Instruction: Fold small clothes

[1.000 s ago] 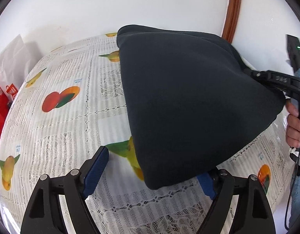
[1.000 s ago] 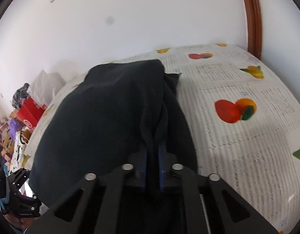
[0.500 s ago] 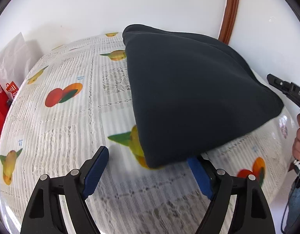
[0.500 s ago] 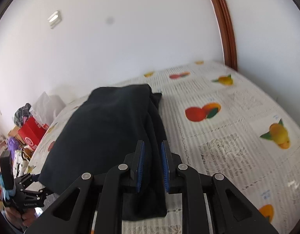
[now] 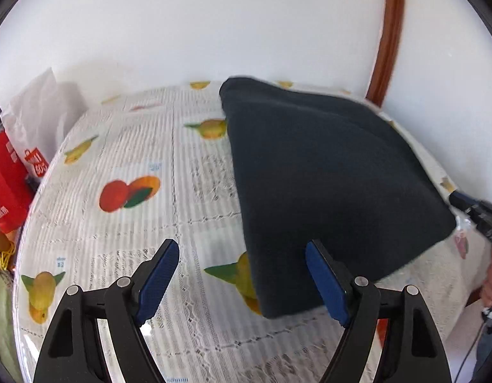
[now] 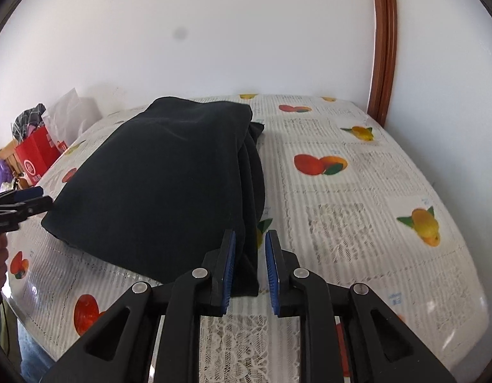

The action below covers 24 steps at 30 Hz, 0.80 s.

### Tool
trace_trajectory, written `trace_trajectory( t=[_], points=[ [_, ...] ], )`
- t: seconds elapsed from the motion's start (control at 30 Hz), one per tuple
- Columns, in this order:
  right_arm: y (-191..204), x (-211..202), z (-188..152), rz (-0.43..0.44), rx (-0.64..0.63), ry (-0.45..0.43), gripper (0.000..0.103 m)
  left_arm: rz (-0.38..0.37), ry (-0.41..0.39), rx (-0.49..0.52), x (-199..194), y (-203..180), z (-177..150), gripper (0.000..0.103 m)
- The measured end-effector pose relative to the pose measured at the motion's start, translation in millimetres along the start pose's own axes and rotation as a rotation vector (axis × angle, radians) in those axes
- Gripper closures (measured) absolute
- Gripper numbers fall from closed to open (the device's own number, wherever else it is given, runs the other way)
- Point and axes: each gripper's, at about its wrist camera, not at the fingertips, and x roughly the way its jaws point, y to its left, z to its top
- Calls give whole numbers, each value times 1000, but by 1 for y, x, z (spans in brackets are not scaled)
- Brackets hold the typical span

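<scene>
Folded dark garment point(image 6: 169, 185) flat on fruit-print tabletop point(image 6: 357, 217); left claw point(image 5: 242, 281) spread wide beside its near corner; right claw point(image 6: 249, 271) narrowly parted around one folded edge, pads point(image 6: 228, 265) just clear.

Garment point(image 5: 326, 188): dark, matt cloth with a soft, fuzzy nap; folded layers show at its edge point(image 6: 250, 185). Table point(image 5: 182, 335) cover: white lace-pattern cloth with fruit prints under a glossy clear film. Left tongs point(image 5: 242, 277) and right tongs point(image 6: 249, 265): matt black plastic, blue ribbed pads, bright metal rivets. Bag point(image 5: 6, 178) left of the table: red, smooth paper. Door frame point(image 6: 381, 48): glossy brown wood.
</scene>
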Motion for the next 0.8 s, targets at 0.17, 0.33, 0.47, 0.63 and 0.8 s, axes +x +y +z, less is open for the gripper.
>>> trace_trajectory(
  t=[0.17,0.33,0.47,0.63,0.8],
  points=[
    [-1,10,41,-16,-4,13,70,-60,79,-24,18,6,-6,22],
    [4,46,98,20,-2,31,61,-39,38,-4,6,15,23,24],
    [2,93,137,60,60,87,60,-49,15,-13,11,25,47,24],
    [-2,153,161,92,158,183,61,-107,38,-1,36,25,68,24],
    [-2,197,176,115,203,276,90,-106,66,11,61,18,70,20]
  ],
)
